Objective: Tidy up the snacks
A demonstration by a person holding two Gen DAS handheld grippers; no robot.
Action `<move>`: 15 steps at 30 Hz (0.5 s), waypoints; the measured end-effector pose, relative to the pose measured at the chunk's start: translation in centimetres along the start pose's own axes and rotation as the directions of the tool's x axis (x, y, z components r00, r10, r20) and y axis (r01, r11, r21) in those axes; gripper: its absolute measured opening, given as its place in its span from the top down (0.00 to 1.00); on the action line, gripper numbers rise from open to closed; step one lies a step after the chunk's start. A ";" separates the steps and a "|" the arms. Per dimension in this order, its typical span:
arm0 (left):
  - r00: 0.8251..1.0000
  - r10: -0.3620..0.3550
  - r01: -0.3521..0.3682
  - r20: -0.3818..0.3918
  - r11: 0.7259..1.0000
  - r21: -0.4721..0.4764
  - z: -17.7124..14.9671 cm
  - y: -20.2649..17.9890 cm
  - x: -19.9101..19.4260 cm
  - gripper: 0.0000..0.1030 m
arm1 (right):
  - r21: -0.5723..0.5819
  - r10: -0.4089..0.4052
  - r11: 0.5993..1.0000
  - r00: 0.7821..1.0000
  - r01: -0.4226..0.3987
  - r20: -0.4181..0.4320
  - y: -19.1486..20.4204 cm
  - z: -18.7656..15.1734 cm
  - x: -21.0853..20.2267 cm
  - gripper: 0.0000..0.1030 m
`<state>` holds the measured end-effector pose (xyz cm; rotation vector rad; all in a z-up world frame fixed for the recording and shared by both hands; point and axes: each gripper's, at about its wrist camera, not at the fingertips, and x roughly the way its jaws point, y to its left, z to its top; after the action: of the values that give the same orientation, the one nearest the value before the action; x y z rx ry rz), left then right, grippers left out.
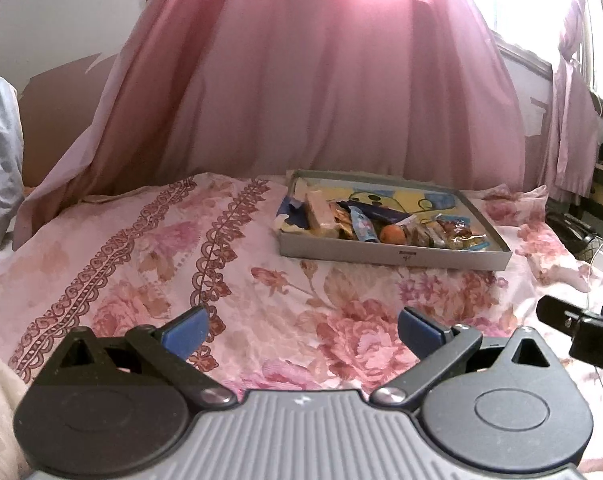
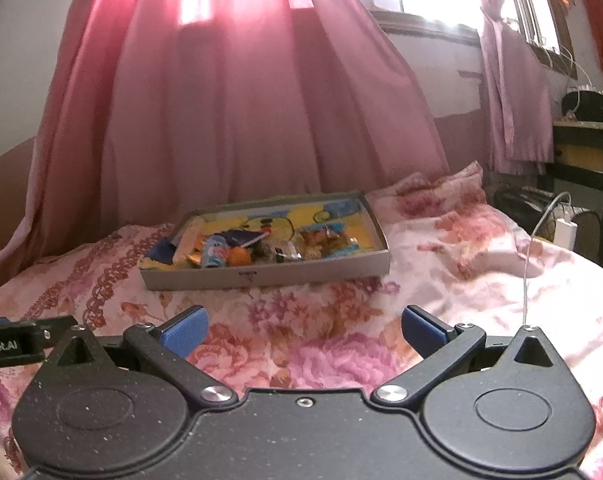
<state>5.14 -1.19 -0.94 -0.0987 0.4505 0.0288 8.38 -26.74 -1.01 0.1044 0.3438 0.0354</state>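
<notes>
Our left gripper [image 1: 303, 330] and right gripper [image 2: 303, 330] are both wide open, holding nothing. The snacks [image 1: 385, 226] sit in a flat box [image 1: 381, 254] on the soft bed [image 1: 141, 248]. They look light and crinkly, so we pinch wrapper ends gently. The low walls leave lots of room.

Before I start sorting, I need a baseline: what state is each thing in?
Left gripper: open, empty.
Right gripper: open, empty.
Shallow box: lidless, flat on bedspread.
Snacks: heaped at the box's near side.
Orange: whole, among the snacks.
Curtain: drawn.
</notes>
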 end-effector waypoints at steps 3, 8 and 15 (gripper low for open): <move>1.000 0.001 -0.001 -0.009 1.000 -0.004 -0.1 0.0 0.4 0.00 | -0.003 -0.016 1.000 1.000 0.016 -0.013 0.0 -0.4 0.4 0.01; 1.000 -0.001 0.000 -0.013 1.000 -0.031 -0.3 0.2 0.9 0.00 | -0.021 -0.017 1.000 1.000 0.017 -0.013 0.3 -0.7 0.8 0.01; 1.000 -0.007 0.007 -0.015 1.000 -0.023 -0.3 0.1 1.0 0.00 | -0.038 -0.012 0.999 1.000 0.012 -0.012 0.5 -0.8 0.9 0.01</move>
<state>5.87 -1.14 -1.62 -0.1227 0.4650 0.0264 8.94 -26.13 -1.97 0.0649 0.3559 0.0307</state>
